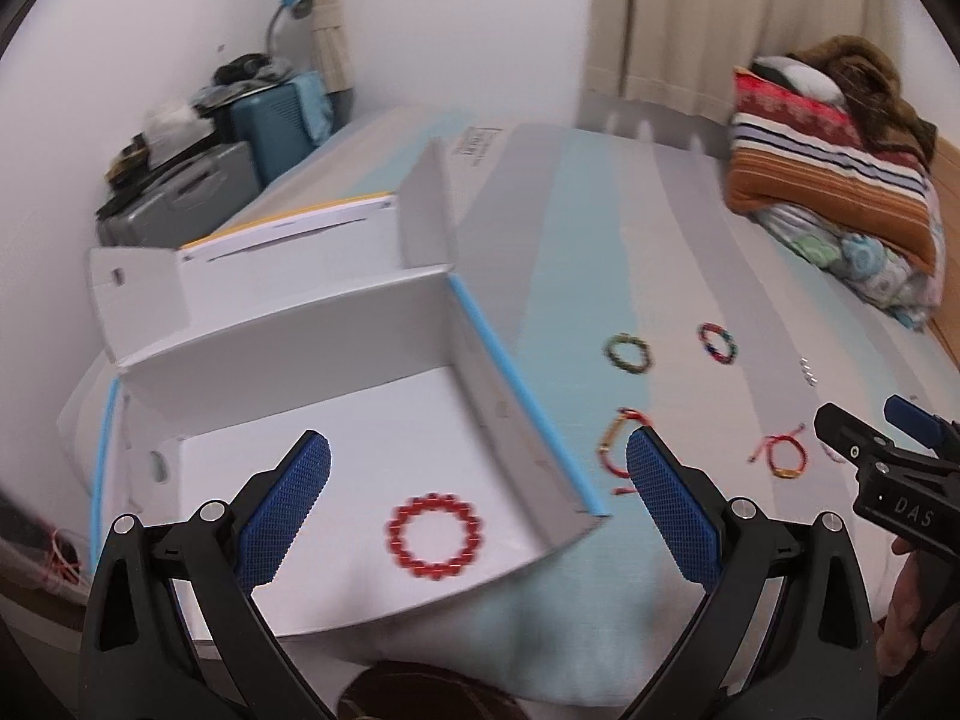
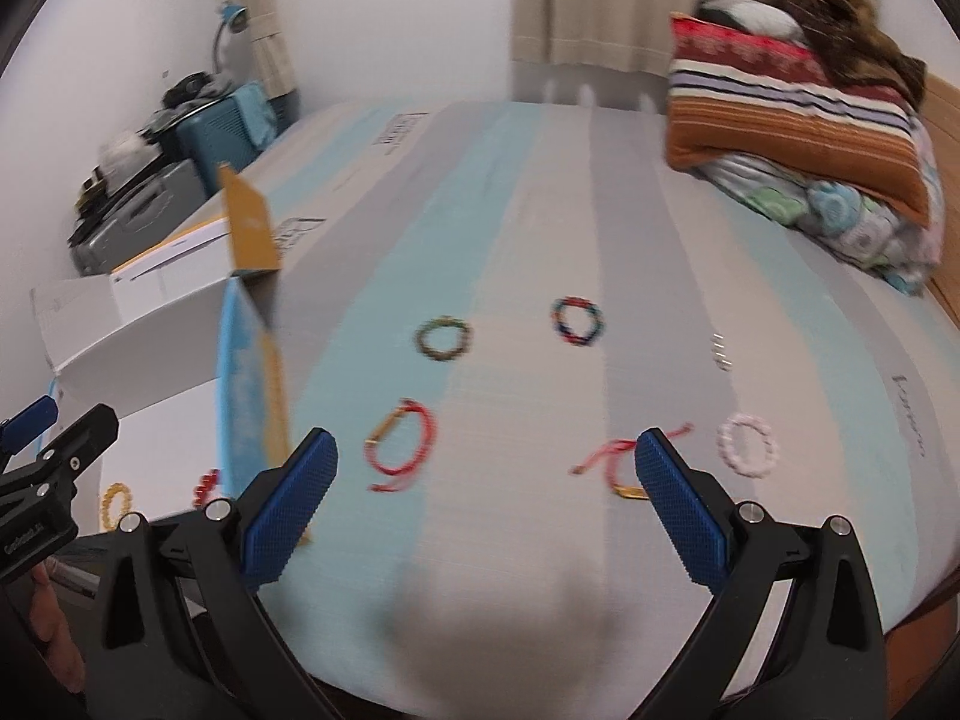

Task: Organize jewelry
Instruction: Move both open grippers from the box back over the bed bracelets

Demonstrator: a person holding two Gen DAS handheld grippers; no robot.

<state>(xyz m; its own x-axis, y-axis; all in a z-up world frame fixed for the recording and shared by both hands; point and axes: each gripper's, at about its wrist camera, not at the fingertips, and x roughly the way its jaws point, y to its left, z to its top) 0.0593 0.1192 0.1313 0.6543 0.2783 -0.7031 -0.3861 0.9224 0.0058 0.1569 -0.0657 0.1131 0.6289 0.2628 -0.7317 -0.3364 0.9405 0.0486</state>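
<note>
We hold our left gripper (image 1: 477, 501) released, its blue textured pads (image 1: 669, 507) spread wide over the open white cardboard box (image 1: 336, 324). The red beaded bracelet (image 1: 435, 537) lies on the box floor between and just ahead of the fingers, touching neither. A small yellow beaded ring (image 2: 114, 504) sits in the box too (seen only from the right wrist view).

Our right gripper (image 2: 486, 504) is likewise spread open and empty, hovering over the striped mattress (image 2: 510, 210). A red cord bracelet with a gold tube (image 2: 399, 444) lies ahead between its fingers, nearer the left one; a second red cord bracelet (image 2: 618, 462) lies partly hidden behind the right finger. A pale pink beaded bracelet (image 2: 747, 444) lies just right of it. Farther off rest a green-brown beaded bracelet (image 2: 444, 339) and a multicoloured one (image 2: 576, 321), well apart.
</note>
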